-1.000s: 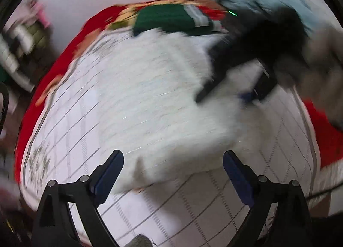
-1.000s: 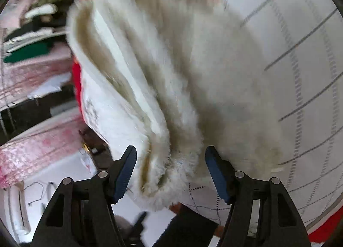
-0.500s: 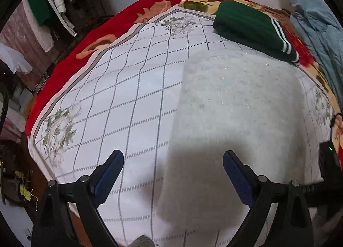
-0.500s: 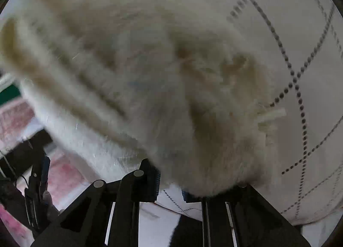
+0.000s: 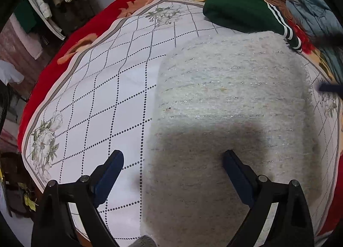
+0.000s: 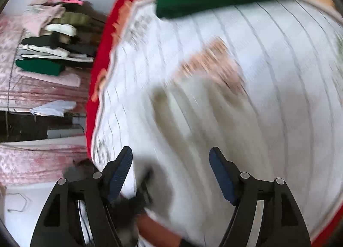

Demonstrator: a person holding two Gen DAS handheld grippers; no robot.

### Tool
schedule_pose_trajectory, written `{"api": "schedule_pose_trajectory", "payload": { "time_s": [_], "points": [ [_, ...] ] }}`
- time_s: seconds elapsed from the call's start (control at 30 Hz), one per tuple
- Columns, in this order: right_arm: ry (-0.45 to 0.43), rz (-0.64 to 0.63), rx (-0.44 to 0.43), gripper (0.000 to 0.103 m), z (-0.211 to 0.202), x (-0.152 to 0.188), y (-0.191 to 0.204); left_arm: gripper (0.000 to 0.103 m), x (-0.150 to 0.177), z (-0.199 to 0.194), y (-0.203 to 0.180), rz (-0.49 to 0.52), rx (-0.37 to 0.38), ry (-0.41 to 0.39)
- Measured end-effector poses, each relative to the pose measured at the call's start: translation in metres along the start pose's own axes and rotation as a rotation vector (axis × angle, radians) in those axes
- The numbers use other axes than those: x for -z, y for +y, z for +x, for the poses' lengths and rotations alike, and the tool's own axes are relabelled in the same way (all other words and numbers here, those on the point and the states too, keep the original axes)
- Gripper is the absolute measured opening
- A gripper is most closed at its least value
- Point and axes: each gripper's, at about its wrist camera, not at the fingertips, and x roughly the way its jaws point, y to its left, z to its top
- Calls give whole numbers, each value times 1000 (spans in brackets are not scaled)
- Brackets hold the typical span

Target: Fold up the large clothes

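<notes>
A bed fills both views, covered by a white sheet with a dotted-line grid and grey flower prints point(image 5: 103, 88) laid over a red floral blanket point(image 5: 64, 58) whose edge shows along the upper left of the left wrist frame. In the right wrist view the same sheet point(image 6: 278, 80) is streaked by motion blur.

The task's thing, a large fluffy off-white knit garment point(image 5: 231, 105), lies folded flat on the sheet, taking up the centre and right of the left wrist frame from mid-height down to the bottom edge. In the right wrist frame it is a blurred pale mass point(image 6: 193, 122) in the centre and lower middle.

A folded dark green garment with white stripes point(image 5: 242, 15) rests at the upper right of the left wrist frame, touching the far edge of the knit. A light blue padded garment point(image 5: 310, 9) lies in the far upper right corner. A stack of folded clothes point(image 6: 53, 41) sits at the upper left of the right wrist frame.

The left tool point(image 5: 173, 174) stands apart above the near end of the knit garment, clamped on nothing. The right tool point(image 6: 170, 172) is opening, its pads clear of the blurred garment beyond them.
</notes>
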Motion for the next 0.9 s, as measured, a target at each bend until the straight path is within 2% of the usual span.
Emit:
{"api": "schedule_pose_trajectory", "payload": {
  "time_s": [0.03,0.1,0.13,0.17,0.2,0.27,0.37,0.43,0.5,0.57,0.63,0.7,0.77,0.83,0.9],
  "points": [
    [-1,-5,7,76,7,-10,2,95,-1,0,0,1,0,1],
    [19,-51,80,76,34,-30,11,95,-1,-1,-2,13,-5,-4],
    [24,-75,84,61,44,-34,18,95,-2,0,-3,18,-10,-5],
    [37,-91,103,27,54,-35,24,95,-1,-1,-3,21,-13,-8],
    [54,-94,100,23,58,-31,28,95,-1,0,-2,21,-13,-7],
    [18,-98,95,19,47,-23,23,95,-1,1,-1,13,1,-3],
    [-45,-20,75,18,21,-17,12,97,1,3,-1,10,38,11],
    [-68,32,166,18,12,-10,-8,97,1,4,-6,25,45,16],
    [-26,98,316,18,31,-10,-41,97,0,5,-14,45,59,19],
    [35,145,378,18,52,-14,-66,97,-2,4,-20,61,63,15],
    [55,165,370,20,56,-22,-72,97,-4,4,-24,78,51,13],
    [88,178,352,26,46,-29,-63,97,-5,5,-25,91,46,20],
    [80,180,334,42,24,-28,-51,97,-6,8,-19,80,62,32],
    [28,142,334,43,-3,-20,-31,97,-5,10,-15,77,74,39],
    [7,93,320,43,-14,-8,-12,97,-5,12,-12,80,86,44]
  ]
}}
